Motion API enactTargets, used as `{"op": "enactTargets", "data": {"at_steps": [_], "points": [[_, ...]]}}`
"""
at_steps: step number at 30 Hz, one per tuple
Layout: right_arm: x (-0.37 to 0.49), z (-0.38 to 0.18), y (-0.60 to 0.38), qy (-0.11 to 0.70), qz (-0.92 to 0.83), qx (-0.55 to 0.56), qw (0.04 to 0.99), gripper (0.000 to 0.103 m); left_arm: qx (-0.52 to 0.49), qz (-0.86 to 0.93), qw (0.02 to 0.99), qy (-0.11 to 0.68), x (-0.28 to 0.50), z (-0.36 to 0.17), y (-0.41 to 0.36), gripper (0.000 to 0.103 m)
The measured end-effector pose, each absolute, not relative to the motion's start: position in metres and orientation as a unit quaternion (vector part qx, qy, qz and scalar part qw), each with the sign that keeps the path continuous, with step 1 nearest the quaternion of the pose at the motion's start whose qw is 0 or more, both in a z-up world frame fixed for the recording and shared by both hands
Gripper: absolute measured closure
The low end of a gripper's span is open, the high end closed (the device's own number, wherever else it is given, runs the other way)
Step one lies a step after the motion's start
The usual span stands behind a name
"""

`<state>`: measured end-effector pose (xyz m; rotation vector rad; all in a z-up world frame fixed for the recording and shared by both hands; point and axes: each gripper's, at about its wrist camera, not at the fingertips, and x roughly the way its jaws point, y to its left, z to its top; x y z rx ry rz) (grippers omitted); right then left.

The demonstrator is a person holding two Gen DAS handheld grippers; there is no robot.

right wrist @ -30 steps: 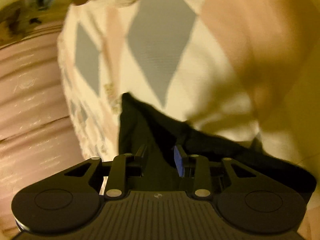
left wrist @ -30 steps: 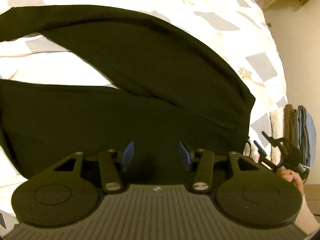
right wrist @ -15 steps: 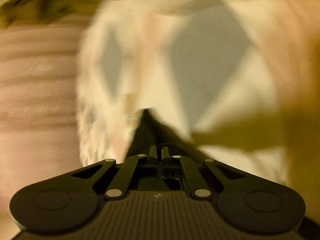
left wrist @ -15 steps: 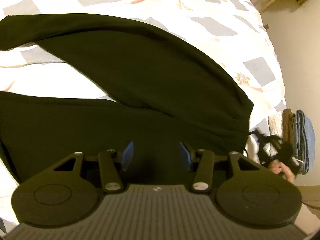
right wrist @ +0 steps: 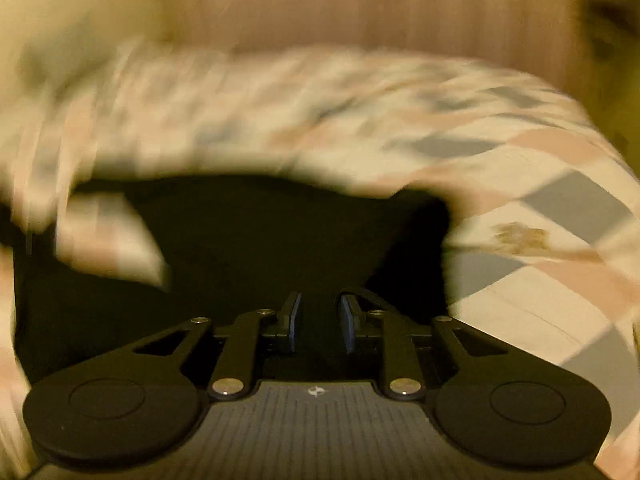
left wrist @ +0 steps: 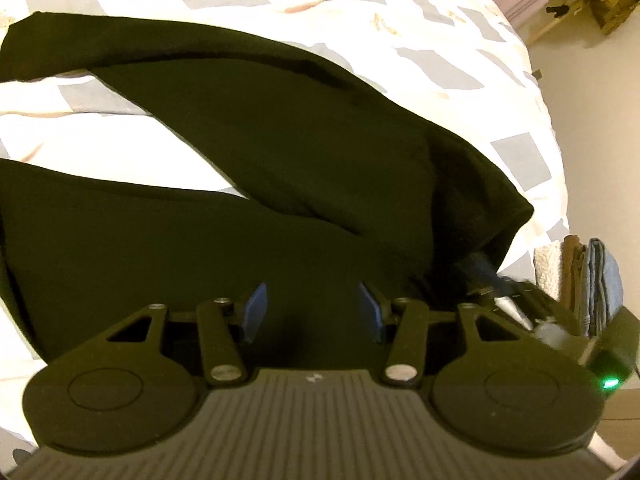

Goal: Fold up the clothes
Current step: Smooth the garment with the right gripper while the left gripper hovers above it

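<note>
Left wrist view shows the dark, near-black soft knit garment (left wrist: 248,152) spread across the bed with a white quilt patterned in grey and peach patches (left wrist: 460,28). The garment splits into two long limbs that run leftward and meet at the right, where the cloth bunches into a raised, folded-over corner near the bed's right edge. The left gripper (left wrist: 310,308) hangs over the near limb with its jaws apart and nothing between the blue pads; dark cloth lies directly ahead of them and beneath.

At the right, just beside that bunched corner, the right gripper (left wrist: 504,284) shows as a blurred dark body, and beyond it stands a stack of folded clothes in cream, brown and blue (left wrist: 580,276).

The right wrist view is heavily smeared. Its own jaws (right wrist: 320,320) stand a narrow gap apart, and I cannot tell whether fabric is pinched there; the garment fills the space straight ahead.

The right hand looks nearer the bunched end, the left nearer the middle of the near limb. Any fold would likely carry cloth along the long left-right axis.
</note>
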<state>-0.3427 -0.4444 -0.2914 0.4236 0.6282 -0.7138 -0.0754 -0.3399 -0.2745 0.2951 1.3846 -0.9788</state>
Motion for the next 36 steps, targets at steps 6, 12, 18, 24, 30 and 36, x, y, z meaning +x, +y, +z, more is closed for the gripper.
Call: {"op": "enactTargets", "data": {"at_steps": [6, 12, 18, 24, 30, 36], "points": [[-0.393, -0.238, -0.486, 0.146, -0.484, 0.164, 0.847, 0.078, 0.128, -0.413, 0.652, 0.624, -0.068, -0.283, -0.331, 0.058], [-0.429, -0.212, -0.521, 0.121, -0.516, 0.212, 0.821, 0.055, 0.126, -0.43, 0.649, 0.615, -0.073, -0.279, -0.338, 0.058], [-0.507, -0.312, -0.578, 0.219, -0.527, 0.488, 0.66, 0.091, 0.131, -0.423, 0.646, 0.621, -0.076, -0.285, -0.334, 0.058], [-0.521, -0.377, -0.571, 0.175, -0.49, 0.599, 0.609, 0.074, 0.149, -0.404, 0.642, 0.634, -0.077, -0.297, -0.334, 0.058], [-0.499, -0.414, -0.591, 0.178, -0.52, 0.614, 0.567, 0.096, 0.159, -0.409, 0.639, 0.632, -0.081, -0.296, -0.346, 0.058], [-0.507, -0.366, -0.602, 0.133, -0.516, 0.589, 0.608, 0.103, 0.144, -0.413, 0.645, 0.627, -0.081, -0.294, -0.347, 0.057]]}}
